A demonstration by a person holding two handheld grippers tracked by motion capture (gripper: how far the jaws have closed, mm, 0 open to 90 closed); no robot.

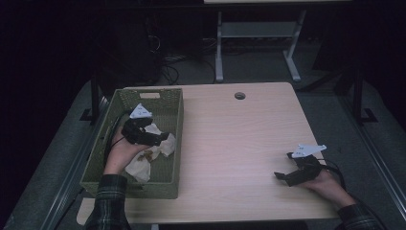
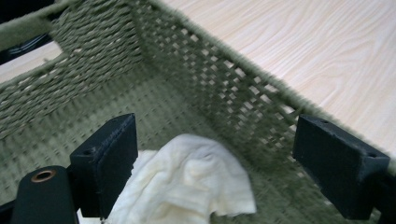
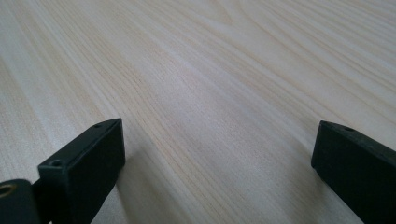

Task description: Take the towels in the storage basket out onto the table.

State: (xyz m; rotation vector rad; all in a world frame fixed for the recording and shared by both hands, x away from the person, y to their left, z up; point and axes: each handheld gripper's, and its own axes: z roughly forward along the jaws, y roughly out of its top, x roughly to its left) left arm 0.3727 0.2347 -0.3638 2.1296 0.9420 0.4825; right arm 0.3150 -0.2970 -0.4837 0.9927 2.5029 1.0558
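A green woven basket (image 1: pixel 176 115) stands on the left part of the wooden table (image 1: pixel 239 139). Crumpled white cloth (image 1: pixel 143 165) lies inside it, with a small brownish thing (image 1: pixel 148 154) among the folds. My left gripper (image 1: pixel 160 138) hangs inside the basket just over the cloth, jaws wide apart and empty. In the left gripper view the cloth (image 2: pixel 187 184) lies below and between the jaws of that gripper (image 2: pixel 215 168), near the basket's wall (image 2: pixel 224 93). My right gripper (image 1: pixel 282 176) rests low at the table's right front, open, over bare wood (image 3: pixel 210 93).
A round cable hole (image 1: pixel 240 95) sits near the table's far edge. Beyond the table stand the white legs of another desk (image 1: pixel 219 48) and some cables on a dark floor. Bare wood stretches between the basket and the right hand.
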